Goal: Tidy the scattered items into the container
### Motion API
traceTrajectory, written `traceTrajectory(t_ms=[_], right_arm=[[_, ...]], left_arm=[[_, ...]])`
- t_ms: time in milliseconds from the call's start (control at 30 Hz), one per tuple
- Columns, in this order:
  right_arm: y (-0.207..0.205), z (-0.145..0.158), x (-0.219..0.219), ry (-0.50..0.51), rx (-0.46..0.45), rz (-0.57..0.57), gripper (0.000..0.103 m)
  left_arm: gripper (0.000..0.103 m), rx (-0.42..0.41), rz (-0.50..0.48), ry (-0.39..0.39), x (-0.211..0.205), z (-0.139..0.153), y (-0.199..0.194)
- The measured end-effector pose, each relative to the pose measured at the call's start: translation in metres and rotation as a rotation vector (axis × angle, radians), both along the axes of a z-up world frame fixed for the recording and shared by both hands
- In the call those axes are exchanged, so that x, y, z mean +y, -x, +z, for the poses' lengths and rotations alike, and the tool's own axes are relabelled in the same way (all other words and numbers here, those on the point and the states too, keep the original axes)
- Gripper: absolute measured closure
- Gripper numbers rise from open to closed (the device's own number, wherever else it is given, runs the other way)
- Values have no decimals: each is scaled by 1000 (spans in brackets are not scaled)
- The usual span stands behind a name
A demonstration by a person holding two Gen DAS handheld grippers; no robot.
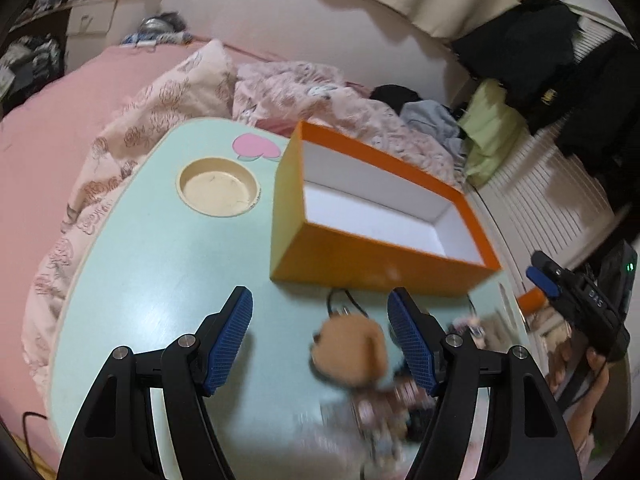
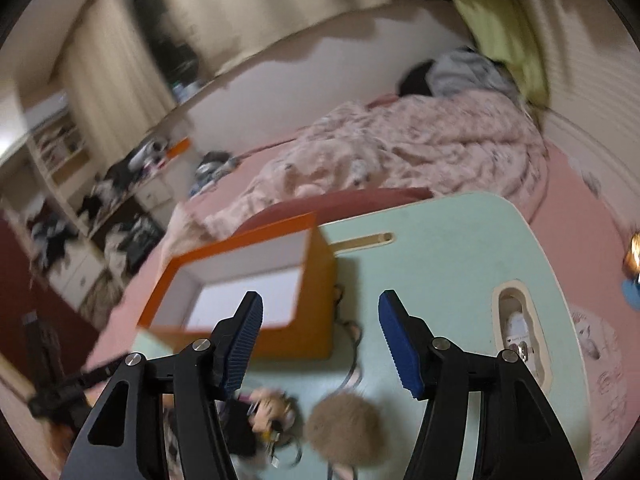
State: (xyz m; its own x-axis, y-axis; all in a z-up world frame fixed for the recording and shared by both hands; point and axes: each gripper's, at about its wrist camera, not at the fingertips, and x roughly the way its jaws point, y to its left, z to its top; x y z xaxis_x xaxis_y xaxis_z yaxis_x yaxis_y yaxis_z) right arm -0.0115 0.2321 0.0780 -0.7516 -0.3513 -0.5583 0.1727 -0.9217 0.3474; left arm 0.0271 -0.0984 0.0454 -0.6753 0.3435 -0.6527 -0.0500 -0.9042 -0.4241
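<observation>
Orange cardboard is forming the outside of the open box [image 1: 376,264], which is sitting on the mint-green counter [image 1: 152,240] with its white inside showing and nothing visible in it. Just in front of its near wall, the scattered items are lying on the counter: a tan fluffy pom-pom [image 1: 346,346], a small doll keychain [image 2: 268,404] with dark hair beside it, and thin black cords [image 1: 340,304] trailing toward the box.

Left tongs [image 1: 320,340] are hovering above the counter with their blue pads standing well apart; the pom-pom is lying below and between them, near the right-hand pad, and the pads are not pressing on it. Right tongs [image 2: 320,344] are also standing apart with nothing between the pads; the pom-pom and doll are showing low in their view, beneath the fingers. From the left wrist view, the right tongs are appearing at the far right edge, held in a person's hand [image 1: 580,364].

A round recess [image 1: 218,188] is lying in the counter left of the box. Pink bedding [image 2: 420,148] is bunching up behind the counter.
</observation>
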Motion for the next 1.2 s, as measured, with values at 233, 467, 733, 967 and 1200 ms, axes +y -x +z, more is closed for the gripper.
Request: traceTrajectory(t_ms=[233,467,733,967,1200], right_arm=[[-79,-27,-32,-147,-31,266,40],[-106,-64,-53,-189,-142,363,56],[-90,-80,-97,-309,-207,455,94],[-48,-79,-95,-270,-207,379,95],[-86,-62,-64,-216,-65,270,45]], left_arm=[[33,9,-117,93,-13,-4,-66],[35,29,-145,170,5,-21,-82],[69,-26,-261,212,45,-32,-66],[70,-13,-332,222,78,-22,-36],[24,17,-243,232,68,-16,-60]])
